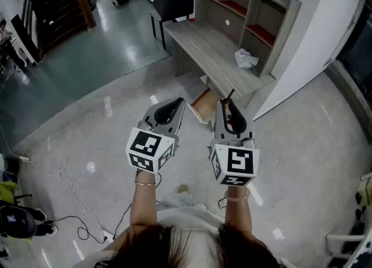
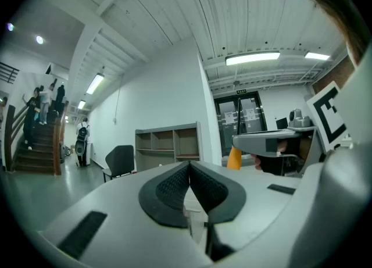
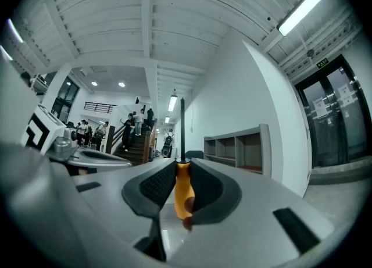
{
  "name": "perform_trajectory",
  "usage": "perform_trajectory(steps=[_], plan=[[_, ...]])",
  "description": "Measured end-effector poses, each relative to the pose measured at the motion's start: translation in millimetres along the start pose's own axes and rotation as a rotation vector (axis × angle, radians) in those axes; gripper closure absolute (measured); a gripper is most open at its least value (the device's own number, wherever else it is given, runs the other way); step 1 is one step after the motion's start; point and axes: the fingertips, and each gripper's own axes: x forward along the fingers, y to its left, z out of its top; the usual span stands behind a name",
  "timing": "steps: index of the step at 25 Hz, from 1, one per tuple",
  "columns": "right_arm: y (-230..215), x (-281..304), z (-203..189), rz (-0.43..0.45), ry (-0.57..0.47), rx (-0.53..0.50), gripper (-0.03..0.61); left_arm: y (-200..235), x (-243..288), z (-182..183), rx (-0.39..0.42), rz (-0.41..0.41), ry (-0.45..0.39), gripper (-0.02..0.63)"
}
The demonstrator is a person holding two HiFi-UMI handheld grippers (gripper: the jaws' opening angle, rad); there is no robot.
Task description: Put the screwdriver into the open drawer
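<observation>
My right gripper [image 1: 228,105] is shut on the screwdriver [image 3: 183,194], whose orange handle sits between the pads while its dark shaft [image 3: 182,127] points straight up past the tips. In the head view the screwdriver [image 1: 229,96] pokes out beyond the jaws toward the desk. The left gripper [image 1: 175,109] is shut with nothing in it, its pads touching in the left gripper view [image 2: 189,171]. Both are held side by side at waist height over the floor. The open drawer [image 1: 204,104] juts from under the grey desk [image 1: 212,49], just beyond the gripper tips.
A shelf unit [image 1: 247,5] stands on the desk with crumpled white paper [image 1: 246,59] before it. A black chair [image 1: 172,3] sits at the desk's far end. Cables [image 1: 70,194] trail over the floor at left. People stand on a staircase [image 3: 131,133] in the distance.
</observation>
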Motion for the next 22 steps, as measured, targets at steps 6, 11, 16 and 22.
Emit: perform_trajectory(steps=[6,11,16,22], plan=[[2.1,32.7,-4.1,-0.032,-0.003,-0.005,0.488,28.0,19.2,-0.6,0.027,-0.038,0.002,0.597],[5.6,45.4,-6.8,-0.074,-0.007,0.012,0.488,43.6,24.9,-7.1,0.010,-0.073,0.000,0.597],[8.2,54.2,-9.8,-0.112,0.008,0.011,0.488,49.8,25.7,-11.9,0.008,-0.122,0.001,0.597],[8.7,62.9,-9.8,-0.126,0.016,0.004,0.488,61.6,29.5,-11.4,-0.010,-0.129,-0.007,0.597]])
